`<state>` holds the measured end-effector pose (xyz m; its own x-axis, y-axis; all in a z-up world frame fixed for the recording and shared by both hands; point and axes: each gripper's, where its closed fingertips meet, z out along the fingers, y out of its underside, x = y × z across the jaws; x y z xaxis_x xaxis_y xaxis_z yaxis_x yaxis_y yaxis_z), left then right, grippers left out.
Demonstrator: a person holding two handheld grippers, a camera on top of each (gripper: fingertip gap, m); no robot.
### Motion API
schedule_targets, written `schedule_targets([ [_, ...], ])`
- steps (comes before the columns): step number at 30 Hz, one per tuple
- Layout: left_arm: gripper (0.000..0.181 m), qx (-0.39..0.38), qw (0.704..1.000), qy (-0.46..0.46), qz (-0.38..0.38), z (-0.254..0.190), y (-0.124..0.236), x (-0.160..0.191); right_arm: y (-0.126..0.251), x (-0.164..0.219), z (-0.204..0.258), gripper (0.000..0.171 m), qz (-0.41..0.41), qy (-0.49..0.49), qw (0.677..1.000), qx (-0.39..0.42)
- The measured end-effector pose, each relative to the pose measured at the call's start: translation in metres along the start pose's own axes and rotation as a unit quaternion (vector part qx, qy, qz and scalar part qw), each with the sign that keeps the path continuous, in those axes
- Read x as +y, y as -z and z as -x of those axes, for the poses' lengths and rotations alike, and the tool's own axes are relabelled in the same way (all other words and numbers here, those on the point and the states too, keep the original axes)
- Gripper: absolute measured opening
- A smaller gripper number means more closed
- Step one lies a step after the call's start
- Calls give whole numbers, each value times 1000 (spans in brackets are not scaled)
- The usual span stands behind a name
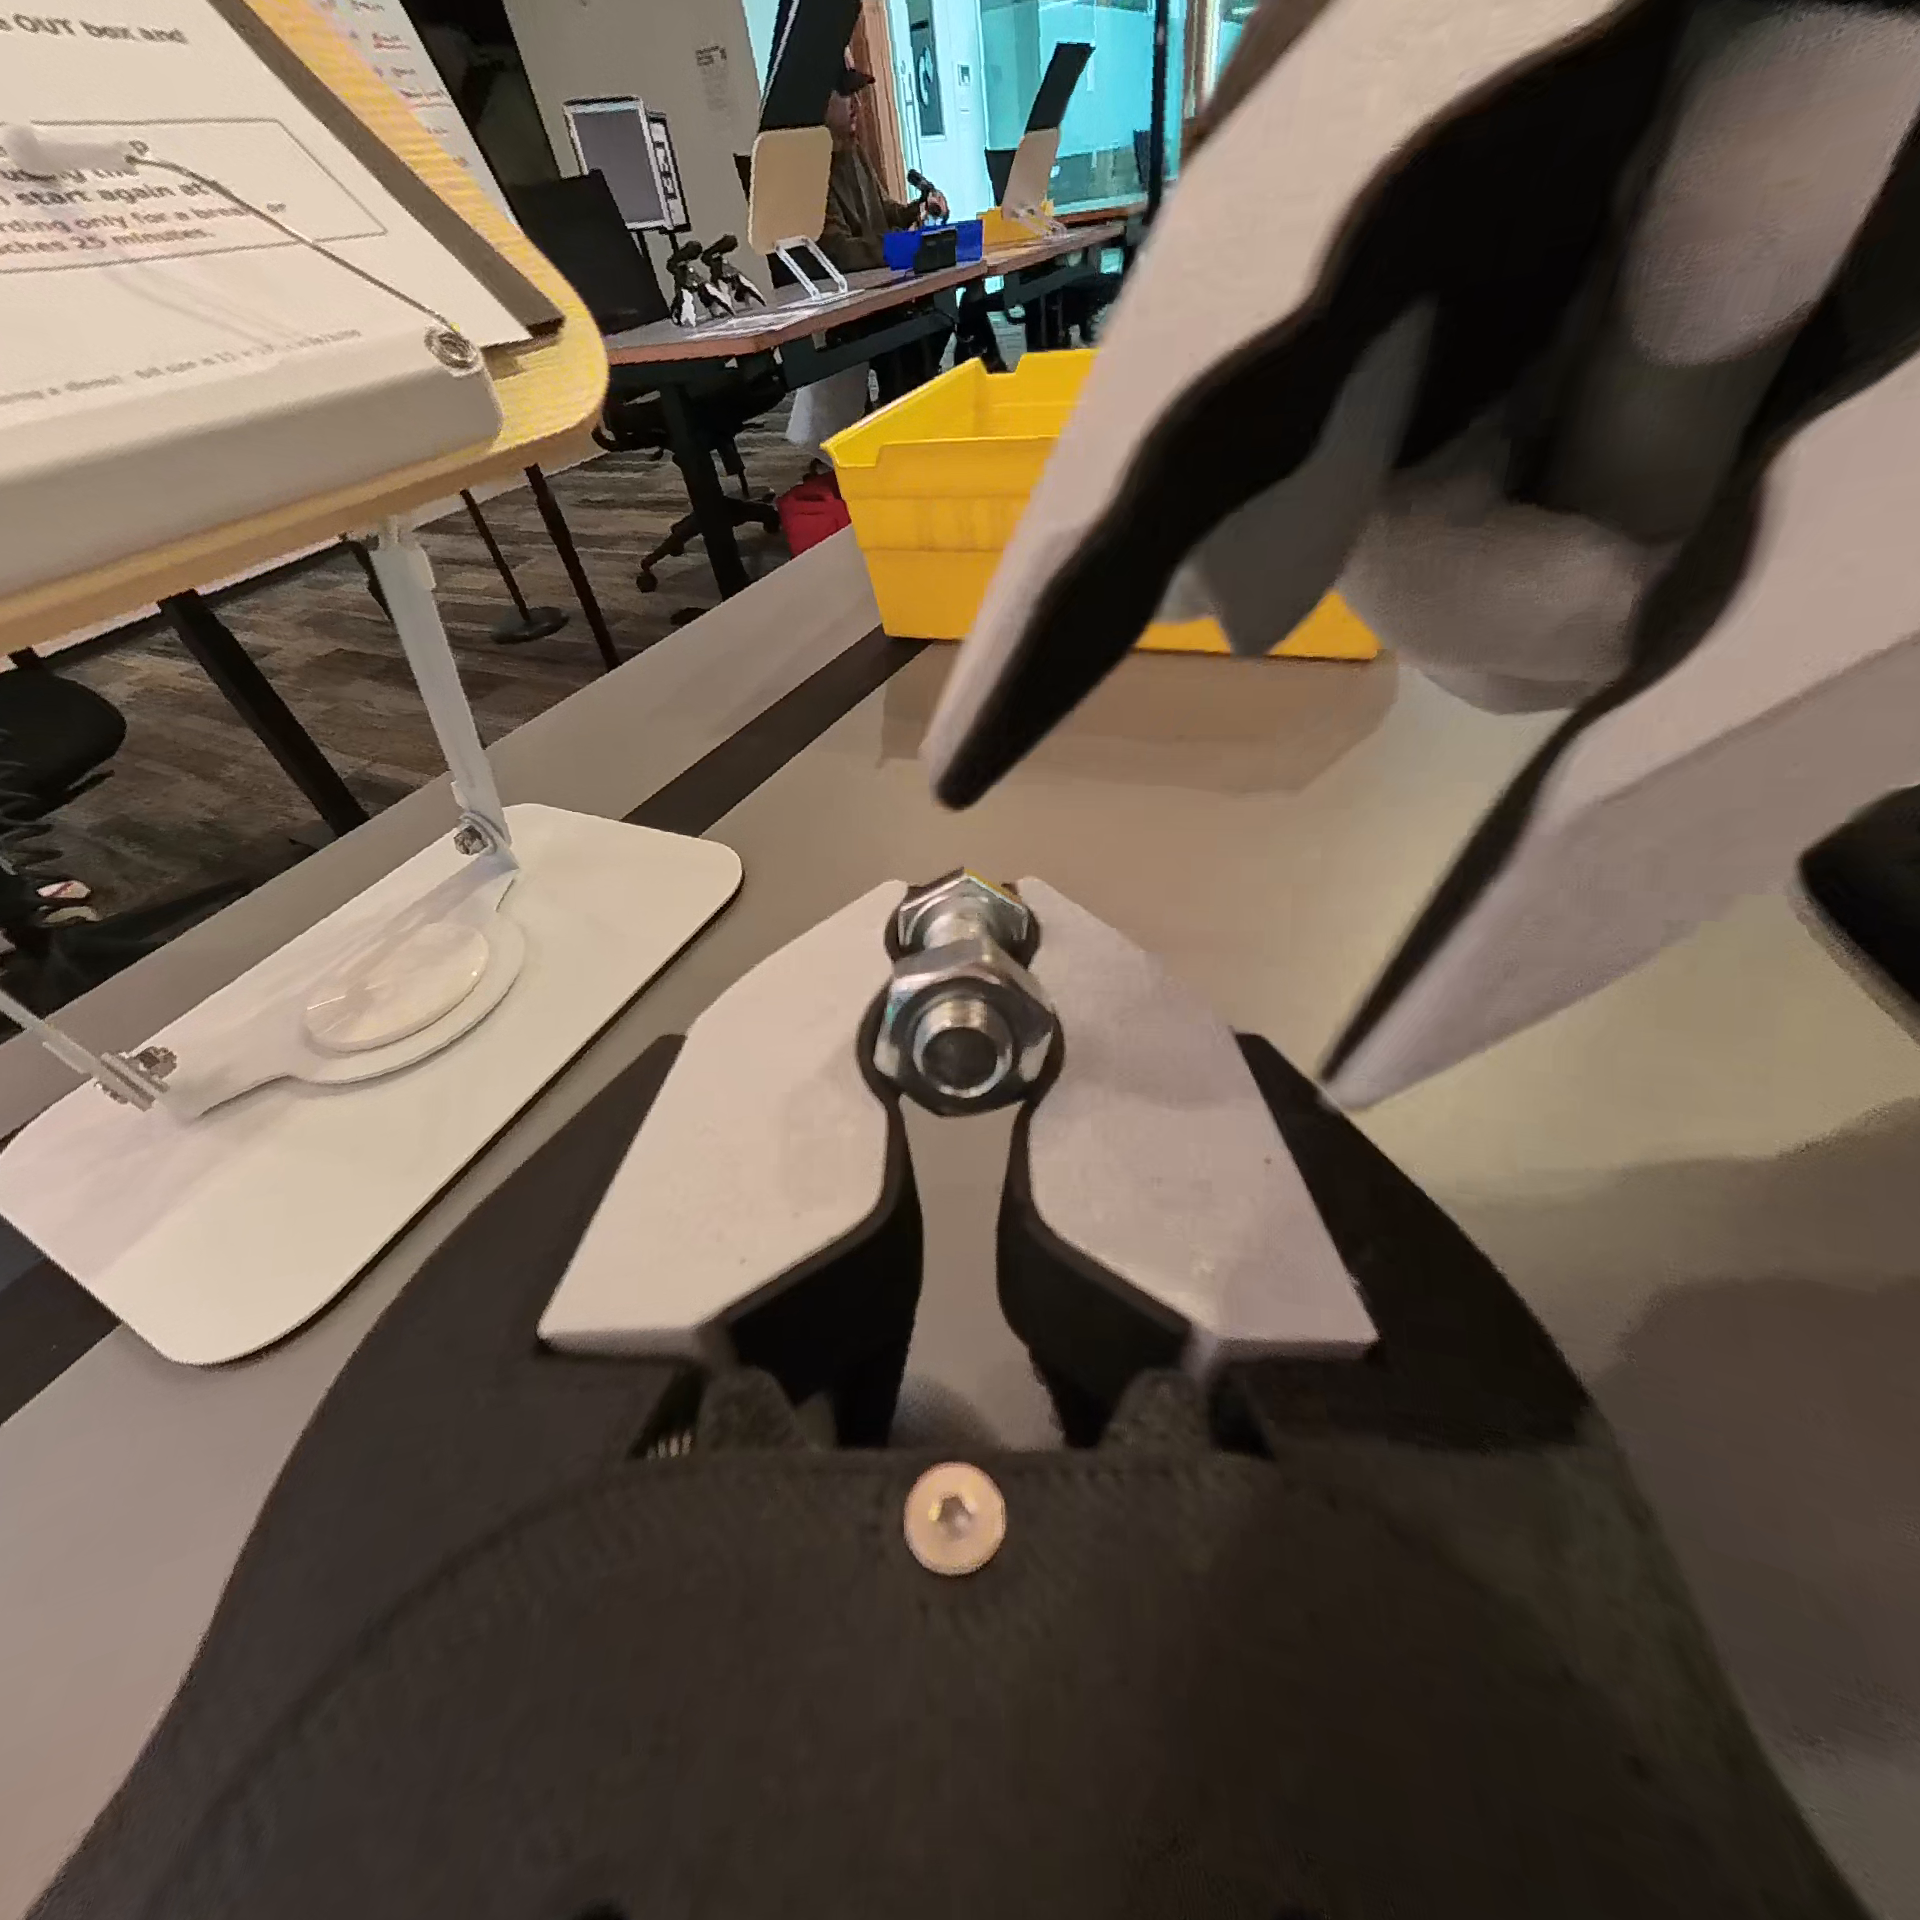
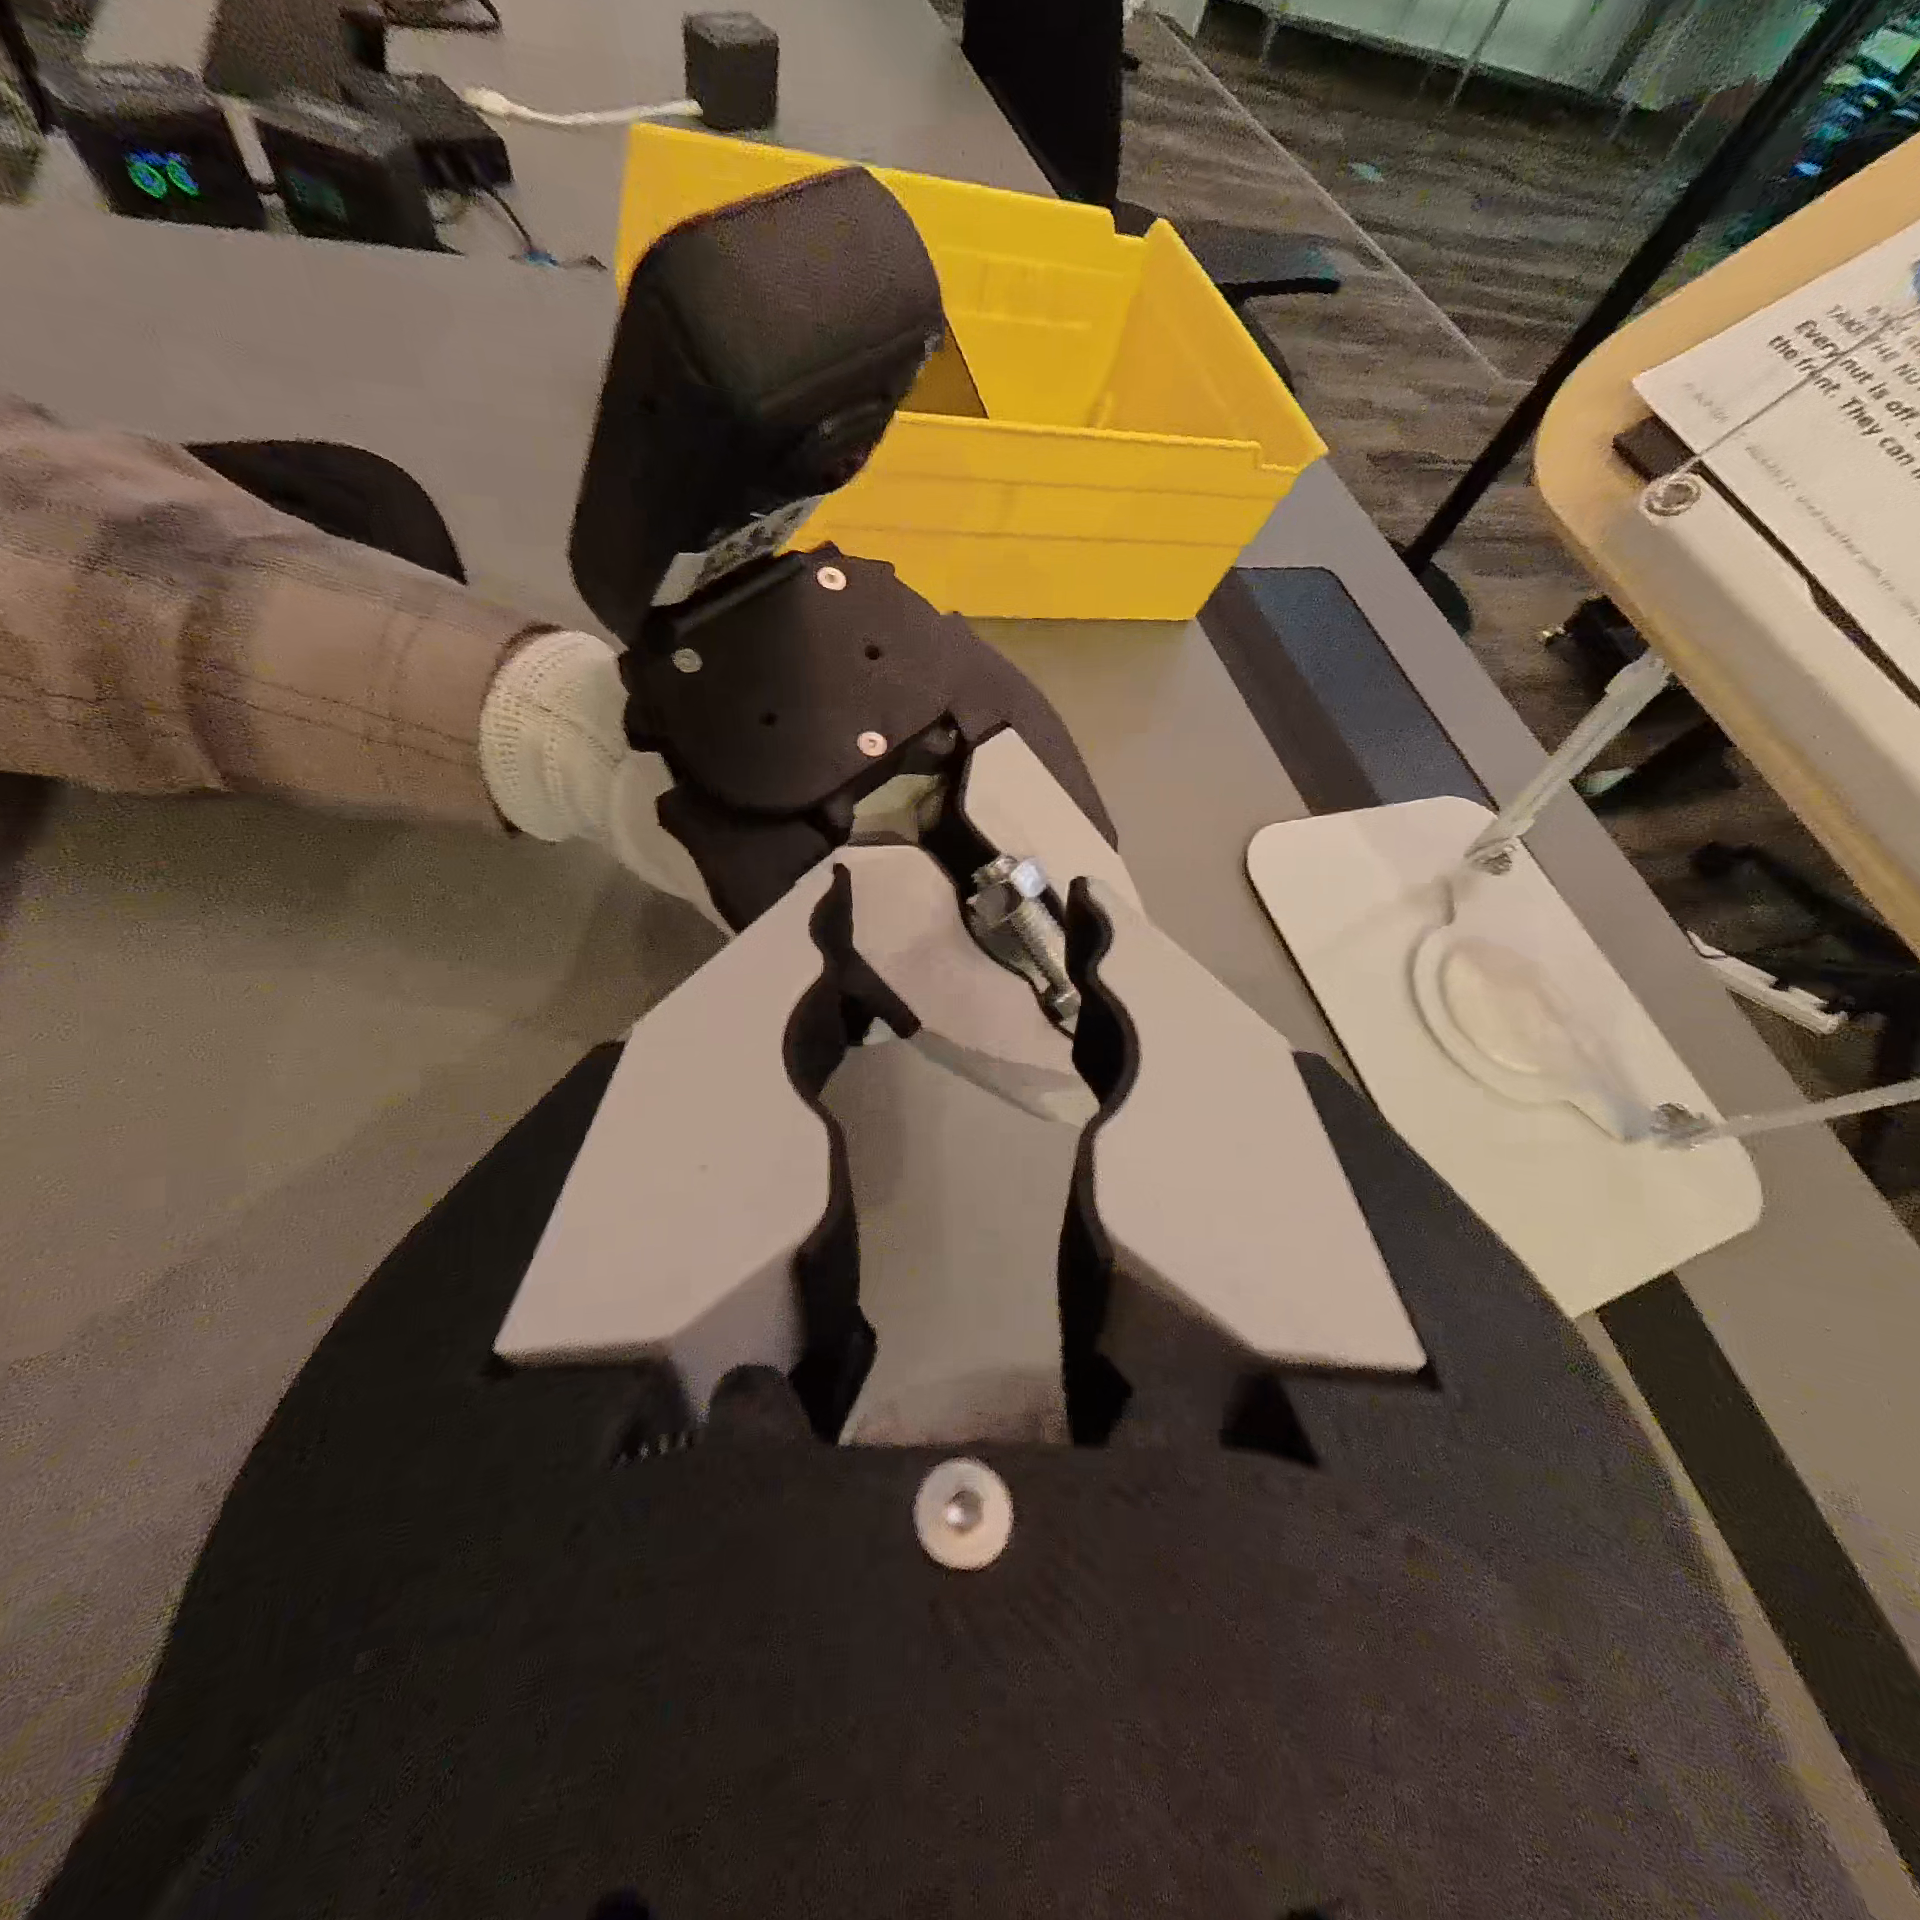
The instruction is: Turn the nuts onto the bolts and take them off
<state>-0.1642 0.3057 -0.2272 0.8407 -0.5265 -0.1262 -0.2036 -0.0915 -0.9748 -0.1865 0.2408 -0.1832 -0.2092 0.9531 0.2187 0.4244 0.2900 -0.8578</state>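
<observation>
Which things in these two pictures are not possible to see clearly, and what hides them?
- Yellow bin contents: right wrist view, hidden by its walls and the left tongs' body; left wrist view, covered by the right tongs.
- Bolt head: left wrist view, hidden behind the nut and the left tongs.
- Thread engagement of the nut: too small in the right wrist view.
- Paper stand top: cut off by the edges.

left wrist view: low over the table, close, facing the yellow bin at 12 o'clock | right wrist view: higher, tilted down, bin at 12 | shared: bin, white stand base (seen from opposite sides)
</observation>
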Motion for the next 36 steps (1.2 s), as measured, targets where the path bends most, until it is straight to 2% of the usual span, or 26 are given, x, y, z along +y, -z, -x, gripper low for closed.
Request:
schedule_targets([
  [4,12,-11,999,-31,13,0,0,2,-14,11,-9,30,73,34,997,20],
  [5,12,-13,999,-39,20,0,-1,4,-16,12,-7,22,81,43,996,12],
  [8,12,-14,997,-62,34,-2,-2,8,-17,14,-7,15,102,99,990,18],
  [14,13,1,995,-94,47,-11,-3,11,-12,19,-1,12,120,134,983,-45],
  [17,12,7,997,-75,32,-9,0,6,-5,12,-6,11,86,104,990,-50],
  [21,13,21,999,-47,3,-12,2,-5,13,2,-19,10,-8,-8,999,-37],
  [28,13,60,998,-11,-25,-24,2,-14,33,4,-25,9,-130,-159,977,-49],
  [32,13,77,996,8,-43,-29,4,-19,36,0,-24,9,-171,-191,964,-65],
  [36,12,92,994,19,-50,-32,5,-22,37,-3,-23,9,-179,-186,964,-67],
])
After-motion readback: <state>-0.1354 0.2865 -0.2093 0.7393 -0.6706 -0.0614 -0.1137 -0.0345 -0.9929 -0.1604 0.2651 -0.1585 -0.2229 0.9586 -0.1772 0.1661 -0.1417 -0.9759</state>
